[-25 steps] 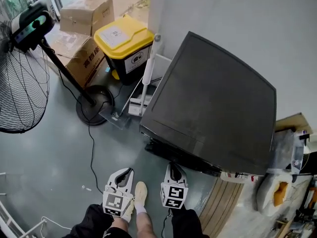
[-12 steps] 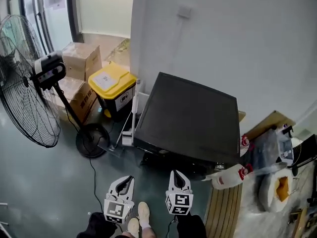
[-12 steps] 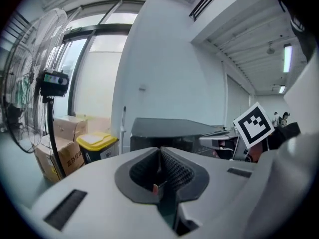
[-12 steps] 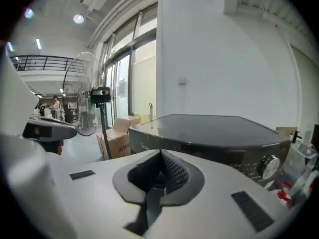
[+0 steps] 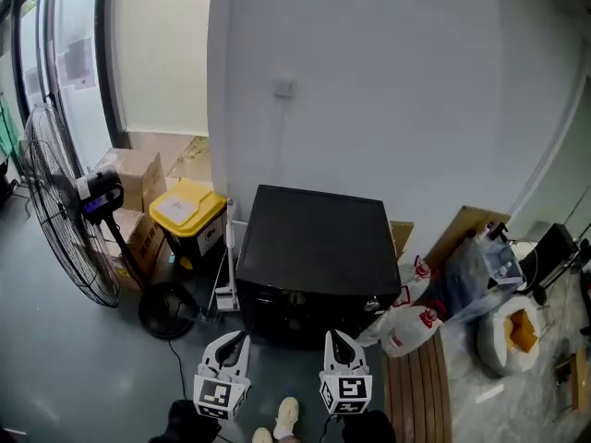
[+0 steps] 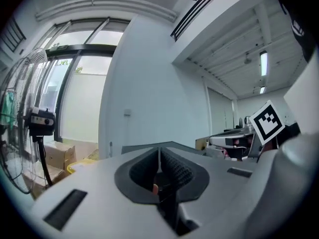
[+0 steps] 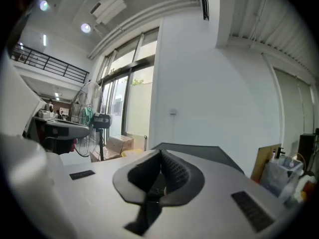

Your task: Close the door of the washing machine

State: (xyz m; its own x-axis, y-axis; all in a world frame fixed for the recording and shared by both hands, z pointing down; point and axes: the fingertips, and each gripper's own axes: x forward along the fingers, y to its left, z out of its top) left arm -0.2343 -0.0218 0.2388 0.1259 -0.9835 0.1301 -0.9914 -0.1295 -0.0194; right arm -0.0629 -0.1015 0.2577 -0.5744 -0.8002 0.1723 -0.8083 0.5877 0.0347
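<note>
At the left edge the fan (image 5: 63,212) now shows whole, with cardboard boxes (image 5: 129,175) and the yellow-lidded bin (image 5: 187,210) to its right. A second ago these crowded the upper left, seen from close above. The washing machine (image 5: 312,238) then filled the centre and right. It is now smaller, in the lower middle against the white wall (image 5: 369,90), its dark front facing the grippers; whether its door is closed cannot be made out. The left gripper (image 5: 236,340) and right gripper (image 5: 334,338) sit at the bottom edge as before, short of the machine, each with jaws pressed together and nothing between them. Plastic jugs (image 5: 406,329) lie at the lower right.
</note>
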